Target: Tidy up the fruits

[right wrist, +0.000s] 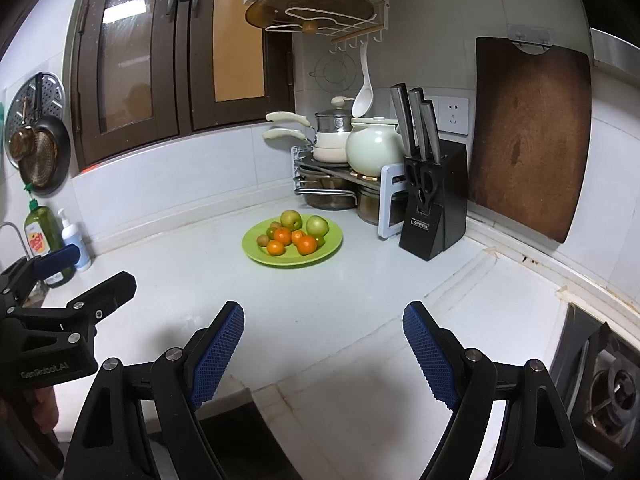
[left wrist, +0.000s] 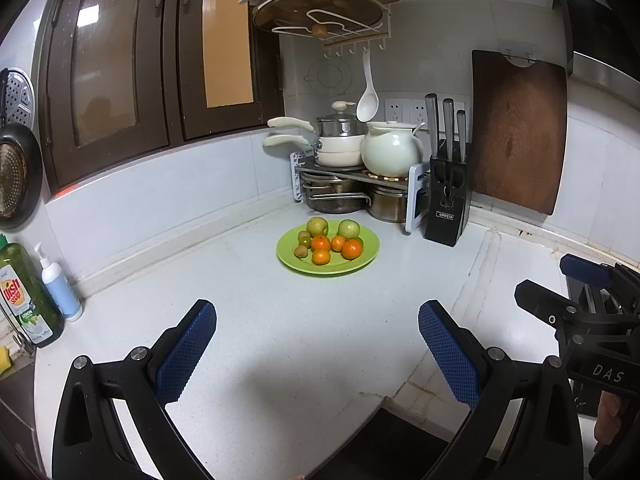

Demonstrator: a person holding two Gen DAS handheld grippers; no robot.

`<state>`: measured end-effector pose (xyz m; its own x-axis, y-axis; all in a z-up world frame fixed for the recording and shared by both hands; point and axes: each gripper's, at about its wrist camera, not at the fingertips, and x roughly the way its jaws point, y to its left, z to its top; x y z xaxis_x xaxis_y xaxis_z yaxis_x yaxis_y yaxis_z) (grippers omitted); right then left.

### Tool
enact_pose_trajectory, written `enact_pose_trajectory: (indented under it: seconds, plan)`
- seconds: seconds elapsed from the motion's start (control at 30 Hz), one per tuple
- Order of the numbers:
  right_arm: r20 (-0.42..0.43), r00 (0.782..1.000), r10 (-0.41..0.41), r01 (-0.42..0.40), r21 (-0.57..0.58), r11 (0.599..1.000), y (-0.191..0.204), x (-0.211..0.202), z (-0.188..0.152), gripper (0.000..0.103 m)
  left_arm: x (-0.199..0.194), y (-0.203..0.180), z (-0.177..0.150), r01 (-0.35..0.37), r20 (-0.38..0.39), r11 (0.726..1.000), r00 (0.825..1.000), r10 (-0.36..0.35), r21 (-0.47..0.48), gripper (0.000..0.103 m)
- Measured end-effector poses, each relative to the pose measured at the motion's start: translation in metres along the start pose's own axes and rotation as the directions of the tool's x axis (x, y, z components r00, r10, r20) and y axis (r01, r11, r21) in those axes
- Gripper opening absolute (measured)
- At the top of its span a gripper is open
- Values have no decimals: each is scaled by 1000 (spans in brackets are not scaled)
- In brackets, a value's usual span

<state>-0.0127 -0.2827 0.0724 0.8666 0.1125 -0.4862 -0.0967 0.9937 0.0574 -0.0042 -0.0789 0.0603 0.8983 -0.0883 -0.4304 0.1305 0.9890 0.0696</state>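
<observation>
A green plate (left wrist: 366,258) (right wrist: 256,254) sits on the white counter near the back corner. On it lie two green apples (left wrist: 317,226) (right wrist: 317,225), several orange mandarins (left wrist: 351,249) (right wrist: 307,245) and small brownish-green fruits (left wrist: 300,251) (right wrist: 263,240). My left gripper (left wrist: 317,316) is open and empty, low over the counter, well short of the plate. My right gripper (right wrist: 323,316) is open and empty, also short of the plate. Each gripper shows at the edge of the other's view, the right gripper (left wrist: 560,284) and the left gripper (right wrist: 80,272).
A pot rack with cream pots (left wrist: 344,148) and a black knife block (left wrist: 448,196) stand behind the plate. A wooden cutting board (left wrist: 520,132) hangs on the right wall. Dish soap (left wrist: 28,300) and a pump bottle (left wrist: 60,288) stand at left. A gas stove (right wrist: 600,380) is at right.
</observation>
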Motion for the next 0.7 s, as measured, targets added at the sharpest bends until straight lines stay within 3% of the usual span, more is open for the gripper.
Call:
enact_pose_trajectory:
  seconds: [0.7]
  plan:
    - [3, 1000, 0, 0, -4, 1000, 0, -4, -2, 82, -6, -1, -4, 7, 1, 1000, 1000, -7, -2, 103]
